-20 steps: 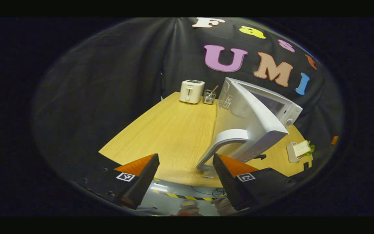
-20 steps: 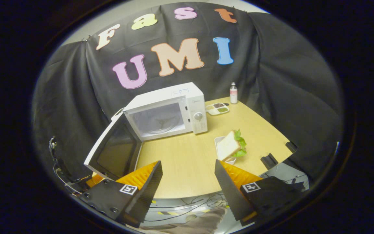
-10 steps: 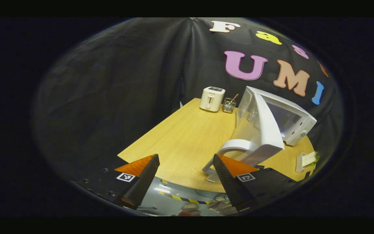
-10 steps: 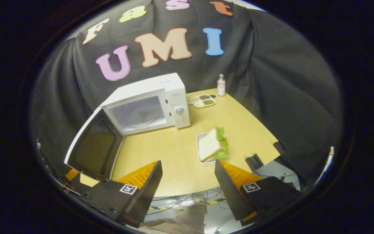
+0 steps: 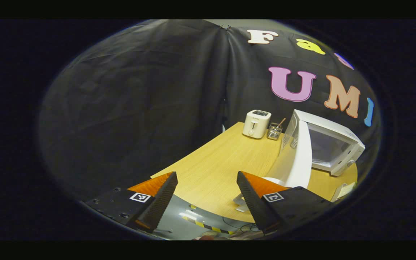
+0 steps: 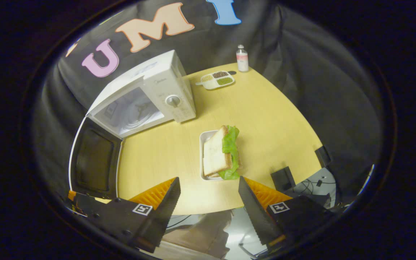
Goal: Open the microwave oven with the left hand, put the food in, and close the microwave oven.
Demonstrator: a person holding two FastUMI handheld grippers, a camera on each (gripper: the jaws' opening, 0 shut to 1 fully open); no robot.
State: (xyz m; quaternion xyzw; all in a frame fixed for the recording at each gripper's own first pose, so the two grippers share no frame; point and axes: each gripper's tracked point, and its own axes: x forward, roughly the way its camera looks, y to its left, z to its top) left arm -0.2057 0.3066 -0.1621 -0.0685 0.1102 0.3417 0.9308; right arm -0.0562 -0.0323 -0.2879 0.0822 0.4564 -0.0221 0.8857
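Observation:
The white microwave (image 6: 157,90) stands on the wooden table with its door (image 6: 94,159) swung wide open; its cavity shows a glass turntable. In the left gripper view the microwave (image 5: 332,144) is at the right, door (image 5: 300,155) edge-on. A sandwich (image 6: 220,151) with lettuce lies in a white tray (image 6: 204,139), just beyond my right gripper (image 6: 208,204), which hangs open above the table's near edge. My left gripper (image 5: 206,202) is open and holds nothing, back from the door's handle at the near edge.
A white toaster (image 5: 256,123) and a wire cup (image 5: 274,131) of utensils stand at the table's far end. A small bottle (image 6: 242,58) and a divided dish (image 6: 217,79) sit behind the microwave's right side. Black clamps (image 6: 283,177) grip the near right edge of the table (image 6: 265,115).
My left gripper has pulled back and turned left, away from the open door. My right gripper has risen and moved toward the sandwich, now looking down on it.

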